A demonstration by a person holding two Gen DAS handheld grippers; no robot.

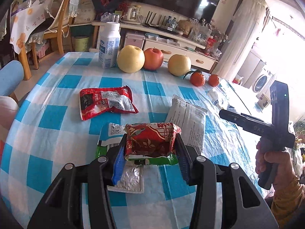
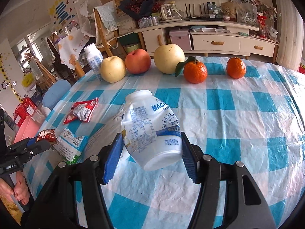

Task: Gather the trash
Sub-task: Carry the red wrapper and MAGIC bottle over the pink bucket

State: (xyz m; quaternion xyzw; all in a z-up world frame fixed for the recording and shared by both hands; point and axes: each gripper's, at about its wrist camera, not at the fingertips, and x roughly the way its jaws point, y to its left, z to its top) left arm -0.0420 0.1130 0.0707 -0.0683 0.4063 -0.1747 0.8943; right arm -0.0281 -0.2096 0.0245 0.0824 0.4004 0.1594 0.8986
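My left gripper [image 1: 151, 143] is shut on a crumpled red snack wrapper [image 1: 152, 139], lifted a little above the blue-checked table [image 1: 57, 118]. Under it lie a green-and-white wrapper [image 1: 106, 145] and a silver foil packet [image 1: 131, 179]. Further off rest a red crumpled packet [image 1: 106, 102] and a white printed wrapper [image 1: 187, 118]. In the right wrist view my right gripper [image 2: 150, 148] is shut on a white plastic bottle [image 2: 152, 129], tilted and held off the cloth. The left gripper [image 2: 45, 140] shows at the left edge with its red wrapper [image 2: 46, 134].
Along the far edge stand an upright white bottle [image 1: 109, 43], two yellow pears [image 1: 130, 59], a red apple [image 1: 153, 59] and two tangerines [image 1: 198, 79]. A pink basin [image 2: 26, 127] sits beside the table at the left. A blue chair [image 1: 10, 78] stands near it.
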